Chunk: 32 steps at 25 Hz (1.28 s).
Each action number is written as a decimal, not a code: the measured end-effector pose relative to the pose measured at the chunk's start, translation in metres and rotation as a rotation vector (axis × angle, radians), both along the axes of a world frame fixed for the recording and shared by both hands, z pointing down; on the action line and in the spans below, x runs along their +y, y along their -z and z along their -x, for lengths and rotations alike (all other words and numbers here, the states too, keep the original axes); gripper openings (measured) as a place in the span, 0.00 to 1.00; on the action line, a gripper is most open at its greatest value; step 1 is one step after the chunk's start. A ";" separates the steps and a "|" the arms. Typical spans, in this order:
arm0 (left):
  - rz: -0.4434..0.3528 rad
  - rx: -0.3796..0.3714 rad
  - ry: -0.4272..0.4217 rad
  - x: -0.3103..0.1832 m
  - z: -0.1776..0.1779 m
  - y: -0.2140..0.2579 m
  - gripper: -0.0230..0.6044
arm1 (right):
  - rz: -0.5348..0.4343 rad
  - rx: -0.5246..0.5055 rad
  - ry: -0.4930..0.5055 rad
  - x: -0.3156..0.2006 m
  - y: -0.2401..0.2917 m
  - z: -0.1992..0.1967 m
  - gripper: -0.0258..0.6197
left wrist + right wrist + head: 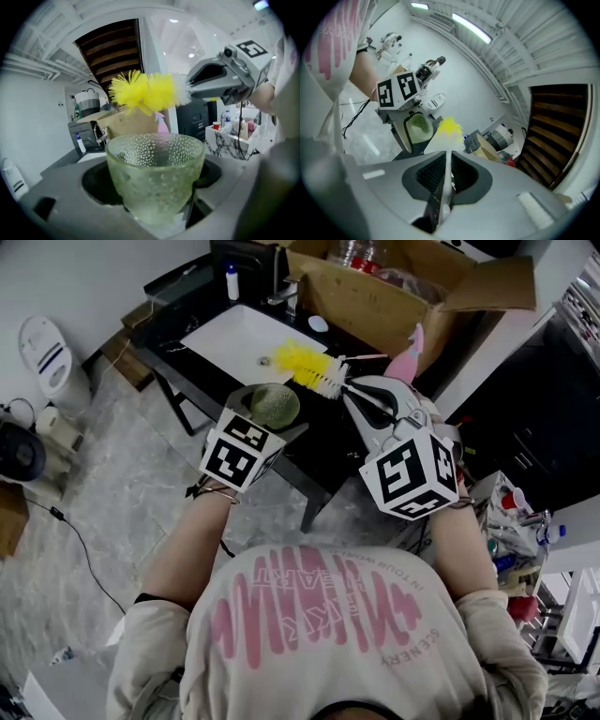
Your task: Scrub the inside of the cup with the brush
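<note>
My left gripper (265, 423) is clamped on the cup (154, 173), whose base is hidden between the jaws. My right gripper (364, 395) pinches the brush (309, 367) by its handle, which is thin and mostly covered. The yellow bristles hang clear of the rim, open air between. Beyond, at frame top, lie a sink (234, 338) and a cardboard box (375, 296).

The cup (154, 173) is sitting between the jaws of the left gripper (270, 418), pressed from both sides. The brush (147, 91) is hanging with its head just above and behind the cup's rim — not inside. Its handle is running right of the cup into the right gripper (447, 161), jaws pinching it. The sink (234, 338) is lying behind the cup in the table (323, 451) — the box (375, 301) is standing behind-right of the cup.
</note>
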State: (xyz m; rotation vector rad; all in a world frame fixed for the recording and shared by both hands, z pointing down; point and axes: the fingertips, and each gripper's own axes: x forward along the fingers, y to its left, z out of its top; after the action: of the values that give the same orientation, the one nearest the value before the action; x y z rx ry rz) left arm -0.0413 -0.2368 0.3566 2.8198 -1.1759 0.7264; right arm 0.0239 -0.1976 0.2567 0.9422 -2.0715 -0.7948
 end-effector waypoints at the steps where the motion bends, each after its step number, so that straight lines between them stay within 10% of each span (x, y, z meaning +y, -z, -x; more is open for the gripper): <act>1: 0.006 0.040 0.005 0.000 -0.002 0.006 0.68 | 0.000 -0.048 -0.022 -0.003 0.003 -0.005 0.12; 13: 0.001 0.359 0.036 0.003 -0.026 0.061 0.68 | -0.068 -0.586 -0.248 -0.031 0.033 -0.070 0.12; 32: -0.071 0.449 0.124 -0.019 -0.020 0.077 0.68 | -0.077 -0.835 -0.275 -0.059 0.041 -0.090 0.12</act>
State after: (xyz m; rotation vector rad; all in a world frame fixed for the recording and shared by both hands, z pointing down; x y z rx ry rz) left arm -0.0216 -0.2558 0.2796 2.7181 -1.2887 0.0367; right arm 0.1144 -0.2561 0.2155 1.7755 -2.5026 -0.3497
